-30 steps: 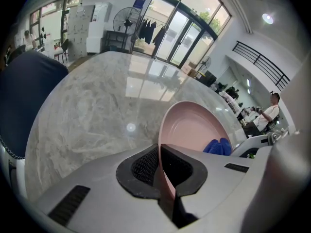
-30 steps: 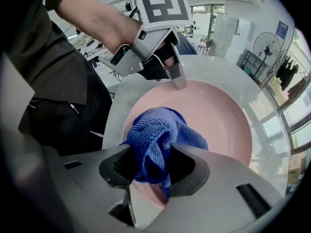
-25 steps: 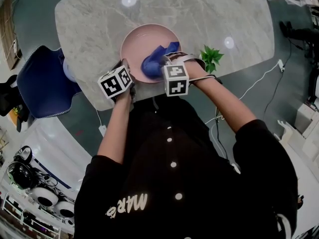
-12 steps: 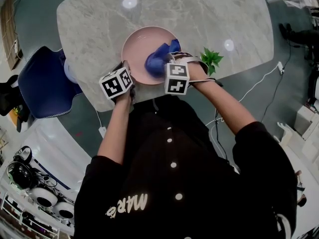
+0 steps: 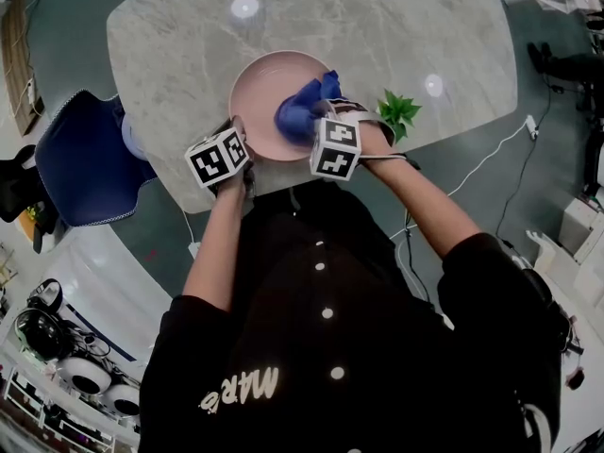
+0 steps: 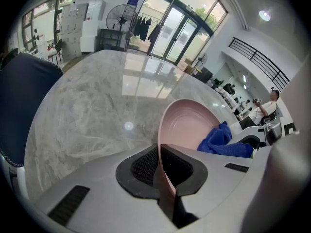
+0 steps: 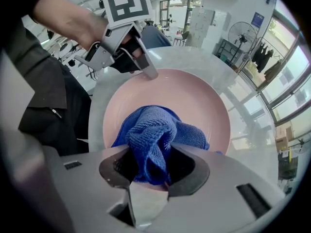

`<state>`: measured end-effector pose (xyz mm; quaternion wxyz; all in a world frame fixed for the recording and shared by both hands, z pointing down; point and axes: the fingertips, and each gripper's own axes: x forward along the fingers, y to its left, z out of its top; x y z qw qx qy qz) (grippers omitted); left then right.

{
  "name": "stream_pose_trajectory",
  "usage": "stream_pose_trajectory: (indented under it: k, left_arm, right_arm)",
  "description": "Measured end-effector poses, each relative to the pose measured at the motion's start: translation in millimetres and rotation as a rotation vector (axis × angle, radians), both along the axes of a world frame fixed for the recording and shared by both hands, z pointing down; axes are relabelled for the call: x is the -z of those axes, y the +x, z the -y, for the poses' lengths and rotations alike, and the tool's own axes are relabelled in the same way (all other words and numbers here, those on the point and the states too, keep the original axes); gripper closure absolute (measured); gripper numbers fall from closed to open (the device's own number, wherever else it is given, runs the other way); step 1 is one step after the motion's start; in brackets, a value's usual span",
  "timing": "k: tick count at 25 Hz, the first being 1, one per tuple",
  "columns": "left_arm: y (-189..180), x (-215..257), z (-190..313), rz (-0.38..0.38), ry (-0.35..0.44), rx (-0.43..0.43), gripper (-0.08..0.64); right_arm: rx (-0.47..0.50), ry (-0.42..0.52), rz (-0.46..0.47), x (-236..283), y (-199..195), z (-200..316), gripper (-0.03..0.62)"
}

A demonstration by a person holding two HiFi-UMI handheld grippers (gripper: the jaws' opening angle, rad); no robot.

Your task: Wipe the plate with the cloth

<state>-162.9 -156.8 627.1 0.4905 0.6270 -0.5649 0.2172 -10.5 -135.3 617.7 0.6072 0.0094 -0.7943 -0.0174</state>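
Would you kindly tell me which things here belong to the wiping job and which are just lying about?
Job in hand: round pink plate; blue terry cloth; left gripper, clamping the plate's rim; right gripper, gripping the cloth.
Lying about: green leafy sprig; dark blue chair.

My plate (image 5: 264,92) is round, pale pink and shallow. It sits on the marble table (image 5: 396,26), close to the table's near edge. My left tongs (image 6: 159,154) are clamped on the part of the rim closest to that edge. My cloth (image 5: 304,111) is deep blue terry, bunched into a wad. My right tongs (image 7: 150,161) pinch it and press it onto the plate's half toward the table's right end.
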Motion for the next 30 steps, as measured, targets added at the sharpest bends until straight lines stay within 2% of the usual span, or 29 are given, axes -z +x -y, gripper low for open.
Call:
stream_pose_trajectory:
  k: [6, 10, 14, 17, 21, 25, 30]
  left_arm:
    - [3, 4, -2, 0.008, 0.018, -0.081, 0.524]
    - [1, 11, -4, -0.017, 0.034, -0.101, 0.424]
    - [-8, 27, -6, 0.004, 0.076, -0.111, 0.396]
    - [-9, 50, -7, -0.002, 0.128, -0.124, 0.394]
    - [-9, 82, -10, -0.008, 0.196, -0.124, 0.405]
    - [-10, 127, -4, 0.033, 0.303, -0.107, 0.455]
    - [-18, 200, 1, 0.064, 0.465, -0.079, 0.53]
  right_arm:
    - [-0.075, -0.014, 0.04, 11, 2, -1, 0.44]
    - [-0.145, -0.015, 0.104, 30, 0, 3, 0.44]
    - [-0.233, 0.005, 0.19, 54, -2, 11, 0.44]
    - [-0.327, 0.01, 0.283, 80, -2, 19, 0.44]
    - [-0.511, -0.002, 0.431, 116, 8, 33, 0.44]
    - [-0.658, 0.024, 0.612, 159, 25, 55, 0.44]
    - [-0.775, 0.09, 0.815, 222, 41, 74, 0.44]
